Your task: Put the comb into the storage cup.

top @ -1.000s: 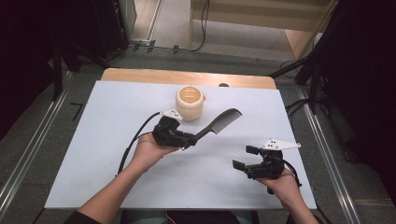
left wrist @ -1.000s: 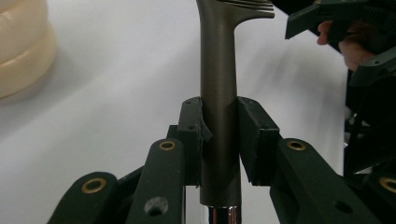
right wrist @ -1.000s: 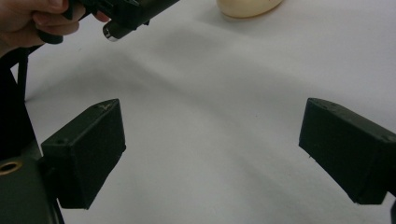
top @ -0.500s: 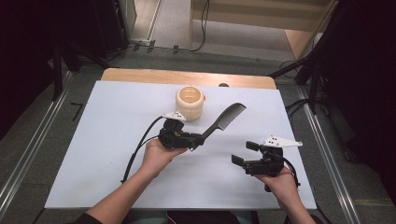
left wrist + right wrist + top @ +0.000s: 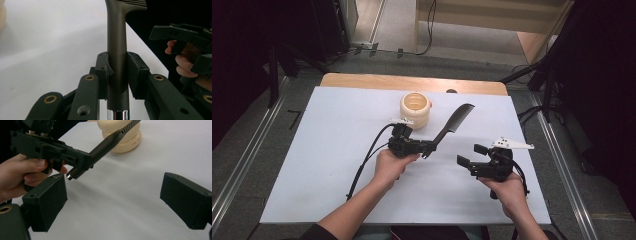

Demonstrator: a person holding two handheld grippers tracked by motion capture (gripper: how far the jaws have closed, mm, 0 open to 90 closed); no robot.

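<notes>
1. Gripped by its handle in the left tool [image 5: 428,147], the comb [image 5: 455,122] is now carried rightward, above the desk [image 5: 332,150], beside the cup [image 5: 415,110].
2. The right tool [image 5: 469,156] is held wide and empty, raised nearer; a handover is judged likely.

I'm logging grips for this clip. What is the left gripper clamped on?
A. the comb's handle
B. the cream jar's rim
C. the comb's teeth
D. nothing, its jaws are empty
A: in the left gripper view, the left gripper has both pads pressed on the round handle of the comb, whose teeth lie farther out.
</notes>
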